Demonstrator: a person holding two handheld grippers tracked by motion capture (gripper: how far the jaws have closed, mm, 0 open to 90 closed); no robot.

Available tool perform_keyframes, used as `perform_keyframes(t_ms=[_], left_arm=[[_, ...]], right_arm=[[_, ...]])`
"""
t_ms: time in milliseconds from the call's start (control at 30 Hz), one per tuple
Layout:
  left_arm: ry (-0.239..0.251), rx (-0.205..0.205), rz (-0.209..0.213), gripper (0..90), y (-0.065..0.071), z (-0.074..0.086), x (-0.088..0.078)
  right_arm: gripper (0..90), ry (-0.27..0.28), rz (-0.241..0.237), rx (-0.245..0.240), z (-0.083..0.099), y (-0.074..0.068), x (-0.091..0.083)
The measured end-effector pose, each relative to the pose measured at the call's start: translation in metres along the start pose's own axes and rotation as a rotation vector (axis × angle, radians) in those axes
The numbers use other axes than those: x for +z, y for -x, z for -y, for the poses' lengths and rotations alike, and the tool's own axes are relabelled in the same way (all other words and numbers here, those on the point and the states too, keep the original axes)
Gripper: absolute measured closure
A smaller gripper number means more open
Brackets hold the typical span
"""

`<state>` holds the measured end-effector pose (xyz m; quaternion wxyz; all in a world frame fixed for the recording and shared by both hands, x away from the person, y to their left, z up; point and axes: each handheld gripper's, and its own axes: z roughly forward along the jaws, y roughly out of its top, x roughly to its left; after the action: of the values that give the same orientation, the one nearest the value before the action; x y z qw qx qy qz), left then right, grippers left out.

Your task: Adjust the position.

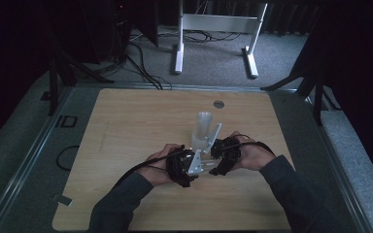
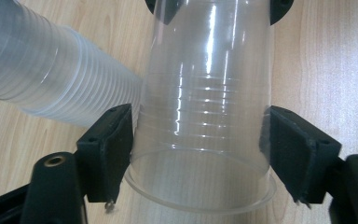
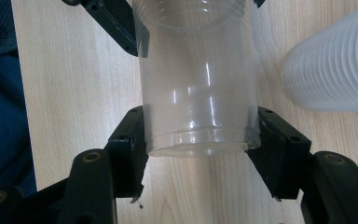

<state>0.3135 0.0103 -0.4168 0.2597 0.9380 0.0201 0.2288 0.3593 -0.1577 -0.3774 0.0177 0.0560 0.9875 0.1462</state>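
- Clear plastic cup (image 2: 205, 116) lying level between the two grippers, just above the wooden table (image 1: 126, 145); rim end towards the left gripper, base end towards the right.
- Left gripper (image 2: 200, 140) astride the cup near its wide rim; black pads (image 2: 114, 140) close against the wall on both sides, apparently touching but without denting it; grip or mere contact hard to judge from the left gripper view.
- Right gripper (image 3: 200, 140) closed on the cup's base end; pads (image 3: 133, 140) pressed against both sides just above the bottom ridge; firm hold.
- Stack of nested clear cups (image 1: 203, 128) just beside, upright on the table beyond the hands in the high view; ribbed side seen close to the held cup in both gripper views, apart from it.
- Hands and dark sleeves (image 1: 291, 179) coming in from the near edge, meeting at the table's middle.
- Small round metal disc (image 1: 218, 104) set in the tabletop near the far edge, well apart.
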Motion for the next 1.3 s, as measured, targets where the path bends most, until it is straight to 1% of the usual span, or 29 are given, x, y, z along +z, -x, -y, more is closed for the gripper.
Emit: perform_keyframes(t_ms=[133,200,233,300,333,400,433,533,600,633,667,767,800,833,867,900,933,967,1000,1033,1100,1133,1167,1200,1300], left_arm=[[-0.007,-0.013,-0.016,18.7,0.0,0.001,0.001],[-0.011,-0.014,-0.018,17.2,0.0,0.002,0.001],[-0.01,-0.017,-0.02,17.0,-0.001,0.002,0.001],[0.001,-0.032,-0.022,16.5,-0.001,0.004,0.0],[0.001,-0.032,-0.022,16.2,-0.001,0.004,0.0],[0.015,-0.051,-0.028,16.0,-0.001,0.006,-0.001],[0.015,-0.051,-0.028,15.7,-0.001,0.006,-0.001],[0.06,-0.096,-0.015,15.4,-0.005,0.009,-0.006],[0.082,-0.124,0.006,15.7,-0.008,0.011,-0.008],[0.082,-0.124,0.006,15.9,-0.008,0.011,-0.008],[0.097,-0.144,0.004,15.9,-0.01,0.013,-0.009],[0.124,-0.173,0.01,16.4,-0.013,0.016,-0.011],[0.133,-0.182,0.011,16.7,-0.015,0.017,-0.012],[0.133,-0.182,0.011,16.8,-0.015,0.017,-0.012],[0.152,-0.204,0.017,16.8,-0.017,0.019,-0.013],[0.155,-0.21,0.017,19.7,-0.018,0.019,-0.013],[0.161,-0.22,0.017,20.2,-0.019,0.021,-0.014],[0.161,-0.22,0.017,20.2,-0.019,0.021,-0.014],[0.166,-0.235,0.008,20.2,-0.02,0.023,-0.015],[0.171,-0.239,0.01,21.1,-0.021,0.024,-0.016],[0.179,-0.26,0.003,21.9,-0.023,0.026,-0.018],[0.184,-0.272,0.008,22.7,-0.024,0.028,-0.018],[0.184,-0.272,0.008,23.4,-0.024,0.028,-0.018],[0.195,-0.286,0.012,23.4,-0.026,0.029,-0.02],[0.214,-0.306,0.015,23.9,-0.028,0.032,-0.023]], right_arm=[[41.6,0.007,0.005,0.005,0.001,0.0,-0.001],[41.7,0.007,0.007,0.005,0.001,0.0,-0.001],[41.7,0.014,0.004,0.018,0.002,0.0,-0.001],[41.7,0.013,0.005,0.015,0.003,0.001,-0.001],[41.7,0.013,0.005,0.015,0.003,0.001,-0.001],[41.7,0.012,0.004,0.022,0.005,0.001,0.0],[41.7,0.012,0.004,0.022,0.005,0.001,0.0],[41.7,0.026,0.009,0.033,0.007,0.003,0.001],[41.7,0.036,0.01,0.046,0.009,0.004,0.0],[41.7,0.036,0.01,0.046,0.009,0.004,0.0],[41.7,0.039,0.012,0.051,0.01,0.004,0.0],[41.6,0.06,0.014,0.059,0.014,0.006,-0.001],[41.6,0.06,0.015,0.06,0.014,0.006,-0.002],[41.6,0.06,0.015,0.06,0.014,0.006,-0.002],[41.6,0.065,0.015,0.063,0.015,0.006,-0.002],[41.6,0.07,0.018,0.063,0.016,0.006,-0.002],[41.6,0.071,0.018,0.065,0.017,0.006,-0.002],[41.6,0.071,0.018,0.065,0.017,0.006,-0.002],[41.6,0.075,0.017,0.071,0.018,0.007,-0.002],[41.6,0.079,0.024,0.078,0.019,0.007,-0.002],[41.6,0.088,0.026,0.083,0.021,0.008,-0.003],[41.6,0.092,0.027,0.089,0.022,0.009,-0.003],[41.6,0.092,0.027,0.089,0.022,0.009,-0.003],[41.6,0.097,0.027,0.1,0.022,0.009,-0.004],[41.6,0.112,0.031,0.108,0.024,0.01,-0.005]])
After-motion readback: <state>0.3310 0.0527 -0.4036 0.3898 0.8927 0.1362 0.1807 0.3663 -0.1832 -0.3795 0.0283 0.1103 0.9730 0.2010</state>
